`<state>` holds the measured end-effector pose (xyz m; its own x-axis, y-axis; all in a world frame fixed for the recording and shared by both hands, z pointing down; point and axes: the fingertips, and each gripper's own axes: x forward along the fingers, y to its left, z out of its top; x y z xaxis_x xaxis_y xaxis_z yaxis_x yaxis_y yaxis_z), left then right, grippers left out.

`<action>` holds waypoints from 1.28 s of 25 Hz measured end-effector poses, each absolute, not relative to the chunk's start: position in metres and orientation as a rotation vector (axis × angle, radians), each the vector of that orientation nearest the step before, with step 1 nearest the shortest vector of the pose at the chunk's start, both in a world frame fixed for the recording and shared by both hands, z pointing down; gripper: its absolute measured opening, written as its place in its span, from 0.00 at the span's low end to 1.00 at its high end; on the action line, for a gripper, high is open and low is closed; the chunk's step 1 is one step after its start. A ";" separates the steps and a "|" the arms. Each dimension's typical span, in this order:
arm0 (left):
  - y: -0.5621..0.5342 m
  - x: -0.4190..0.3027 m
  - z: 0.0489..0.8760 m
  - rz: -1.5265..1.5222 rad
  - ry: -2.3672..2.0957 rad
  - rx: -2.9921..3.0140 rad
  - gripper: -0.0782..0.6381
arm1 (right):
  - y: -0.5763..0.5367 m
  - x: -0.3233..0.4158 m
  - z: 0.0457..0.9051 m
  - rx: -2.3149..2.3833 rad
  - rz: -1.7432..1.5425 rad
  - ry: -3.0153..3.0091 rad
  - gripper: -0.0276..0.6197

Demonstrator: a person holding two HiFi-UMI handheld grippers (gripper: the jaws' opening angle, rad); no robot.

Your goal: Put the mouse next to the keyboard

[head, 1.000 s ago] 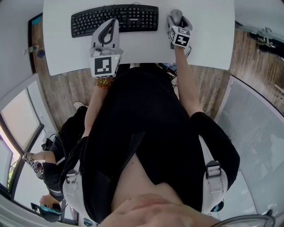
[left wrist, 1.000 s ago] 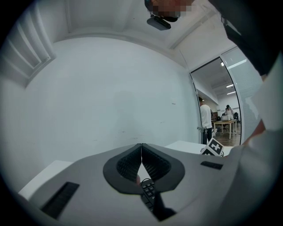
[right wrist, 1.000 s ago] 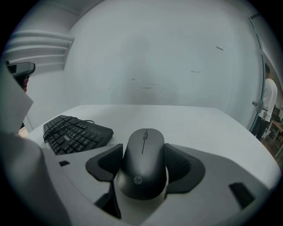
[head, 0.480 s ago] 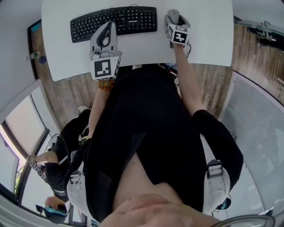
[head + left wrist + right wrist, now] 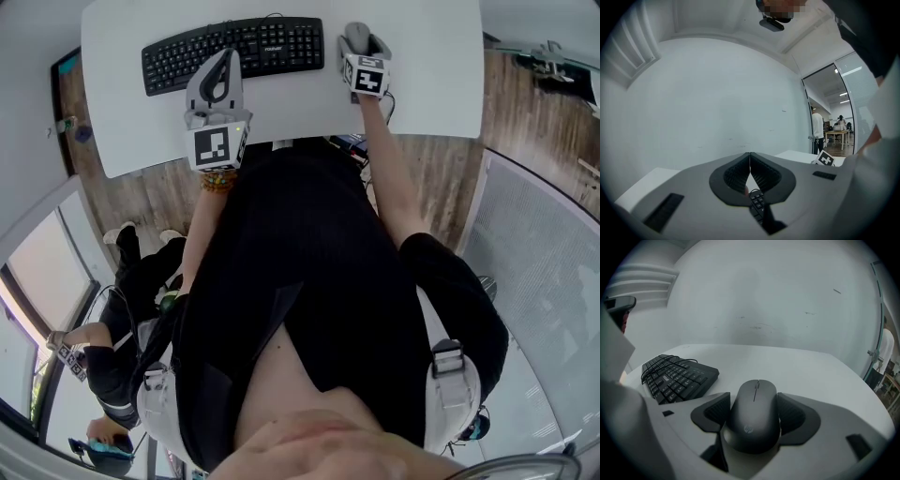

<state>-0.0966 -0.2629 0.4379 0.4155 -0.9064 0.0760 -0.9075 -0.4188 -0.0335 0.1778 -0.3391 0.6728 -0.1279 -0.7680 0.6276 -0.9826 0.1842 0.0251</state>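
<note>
A black keyboard (image 5: 234,49) lies along the far side of the white table (image 5: 431,75). Just right of its right end is the dark grey mouse (image 5: 356,36), with my right gripper (image 5: 361,52) shut on it. In the right gripper view the mouse (image 5: 754,420) fills the space between both pads, and the keyboard (image 5: 677,376) lies to the left. Whether the mouse rests on the table I cannot tell. My left gripper (image 5: 228,58) hovers over the keyboard's front edge, shut and empty; its tips meet in the left gripper view (image 5: 749,158), with keys (image 5: 757,201) showing below.
A white wall stands close behind the table. Below the table's near edge there is wooden floor (image 5: 141,197) with cables (image 5: 352,145). Another person (image 5: 122,319) sits at lower left. A glass partition (image 5: 544,281) runs along the right.
The whole head view has shifted a little. My right gripper, with the mouse in it, has edged slightly leftward, nearer the keyboard's right end. The left gripper keeps its place over the keyboard.
</note>
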 end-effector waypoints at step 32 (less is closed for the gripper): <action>-0.268 -0.107 0.420 -0.003 -1.540 2.803 0.13 | -0.301 0.176 0.554 1.902 0.390 -2.090 0.50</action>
<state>-0.1067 -0.2682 0.4204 0.5365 -0.8434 -0.0293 -0.8435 -0.5349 -0.0490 0.1761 -0.3008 0.5542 -0.0879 -0.9179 0.3871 -0.9957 0.0925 -0.0067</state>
